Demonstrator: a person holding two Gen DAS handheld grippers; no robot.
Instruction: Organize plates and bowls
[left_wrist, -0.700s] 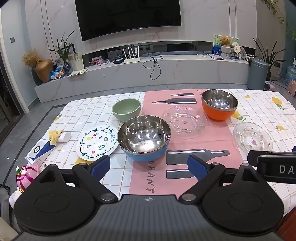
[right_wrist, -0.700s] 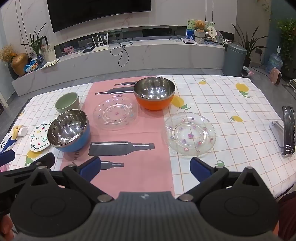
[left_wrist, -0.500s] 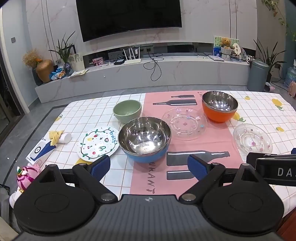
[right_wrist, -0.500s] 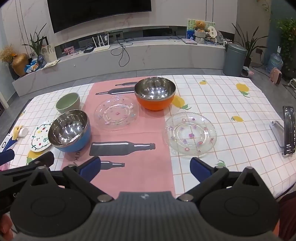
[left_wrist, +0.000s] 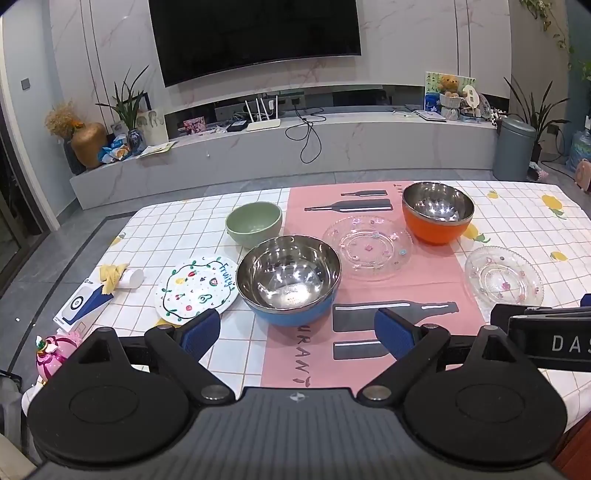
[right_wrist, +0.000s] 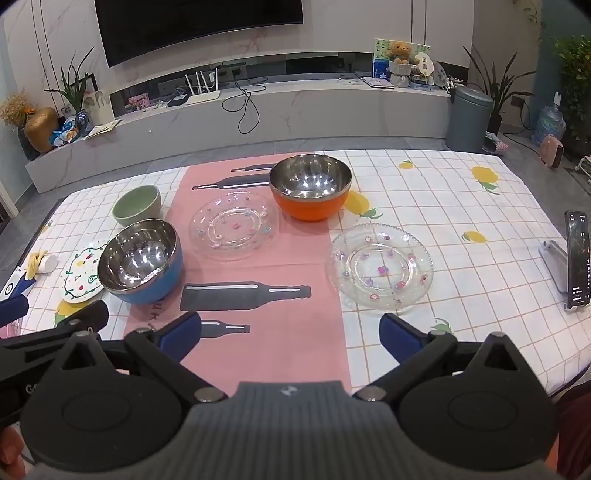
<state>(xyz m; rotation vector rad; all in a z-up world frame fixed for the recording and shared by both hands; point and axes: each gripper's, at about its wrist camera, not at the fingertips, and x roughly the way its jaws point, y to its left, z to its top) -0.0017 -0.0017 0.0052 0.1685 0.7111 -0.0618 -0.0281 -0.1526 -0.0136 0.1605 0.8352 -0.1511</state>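
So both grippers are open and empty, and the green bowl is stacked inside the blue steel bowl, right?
Not stacked. In the left wrist view the green bowl sits on the tablecloth behind the blue steel bowl, which holds nothing. The left gripper and right gripper are open and empty.

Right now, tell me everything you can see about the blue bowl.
The blue bowl is round and deep, with a shiny steel-looking lining that reflects spots of light and a matte blue outer shell. It stands upright and looks empty. It sits on the tablecloth at the left edge of the pink strip. The painted plate lies close on its left, the green bowl just behind it; whether either touches it cannot be told. Neither tool touches it.
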